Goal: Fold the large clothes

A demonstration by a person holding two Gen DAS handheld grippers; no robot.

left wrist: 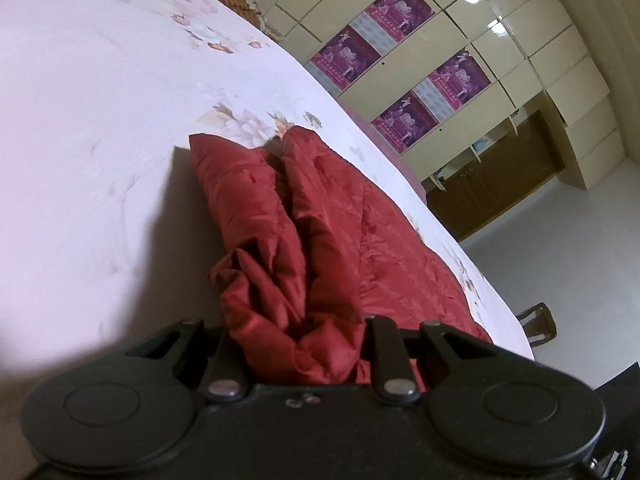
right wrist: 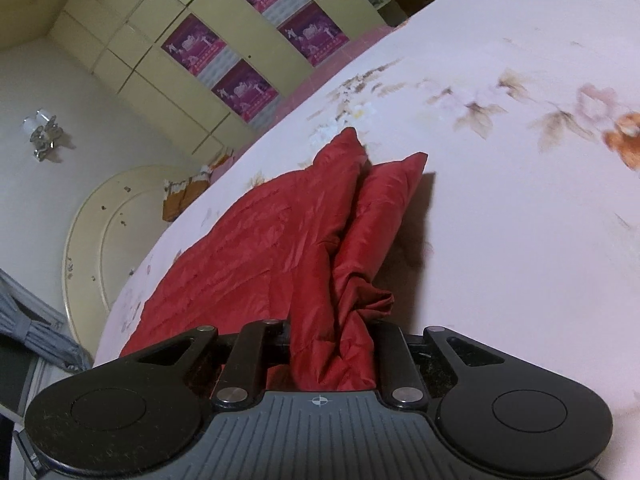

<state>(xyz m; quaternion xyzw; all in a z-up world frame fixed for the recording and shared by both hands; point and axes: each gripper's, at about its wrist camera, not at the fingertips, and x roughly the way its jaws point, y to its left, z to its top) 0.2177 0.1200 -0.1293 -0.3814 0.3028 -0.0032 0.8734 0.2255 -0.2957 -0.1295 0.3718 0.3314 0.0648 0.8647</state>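
Observation:
A large red padded garment lies on a bed with a pale pink floral sheet. In the left wrist view a bunched fold of it rises into my left gripper, whose jaws are shut on the cloth. In the right wrist view the same red garment spreads to the left, and a gathered fold runs into my right gripper, also shut on it. Both fingertips are hidden by the fabric. Two pointed ends of the garment stick out ahead on the sheet.
The bed sheet extends wide around the garment. A cream wardrobe with purple posters stands behind the bed. A round cream headboard and a wall lamp are at left in the right wrist view. A wooden chair is beside the bed edge.

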